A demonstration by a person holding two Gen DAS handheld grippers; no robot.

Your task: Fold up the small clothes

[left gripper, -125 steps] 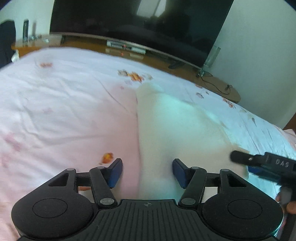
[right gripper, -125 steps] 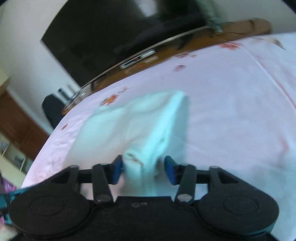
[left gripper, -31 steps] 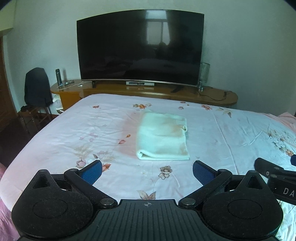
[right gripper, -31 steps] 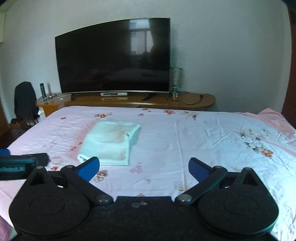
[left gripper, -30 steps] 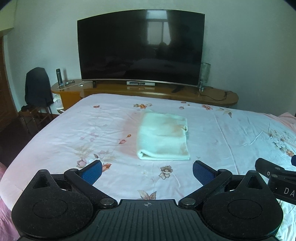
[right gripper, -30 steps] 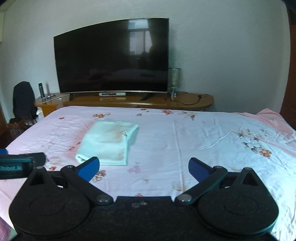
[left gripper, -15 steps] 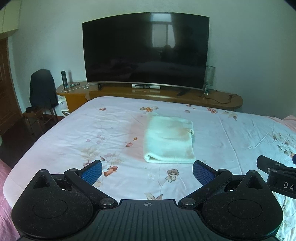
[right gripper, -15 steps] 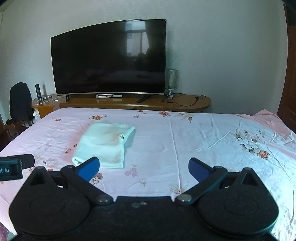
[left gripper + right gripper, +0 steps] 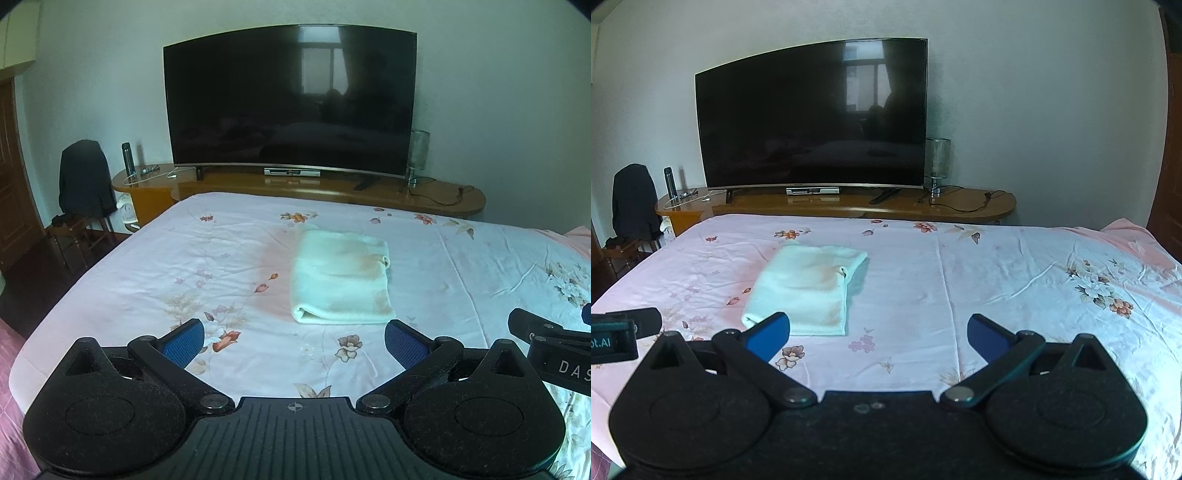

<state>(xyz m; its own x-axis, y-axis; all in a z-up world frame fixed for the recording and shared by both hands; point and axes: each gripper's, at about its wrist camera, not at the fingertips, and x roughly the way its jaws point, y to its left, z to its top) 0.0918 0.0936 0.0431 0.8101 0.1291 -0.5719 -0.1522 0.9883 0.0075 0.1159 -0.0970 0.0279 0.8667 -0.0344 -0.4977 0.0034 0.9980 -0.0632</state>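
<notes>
A pale white cloth (image 9: 341, 278) lies folded into a neat rectangle on the floral pink bedsheet (image 9: 166, 273), near the middle of the bed. In the right wrist view the same cloth (image 9: 807, 288) sits left of centre. My left gripper (image 9: 293, 338) is open and empty, held back from the cloth's near edge. My right gripper (image 9: 877, 334) is also open with nothing between its blue pads, off to the right of the cloth. The tip of the right gripper (image 9: 546, 343) shows at the right edge of the left wrist view.
Beyond the bed stands a long wooden TV bench (image 9: 332, 186) with a large dark curved TV (image 9: 291, 99). A chair with a dark jacket (image 9: 83, 181) stands at the left by the bed's corner. A pink blanket (image 9: 1126, 230) lies at the bed's far right.
Four seconds ago both grippers were down at the cloth, the right one shut on its edge. Both have since let go and drawn back; over the last second the views shifted only slightly.
</notes>
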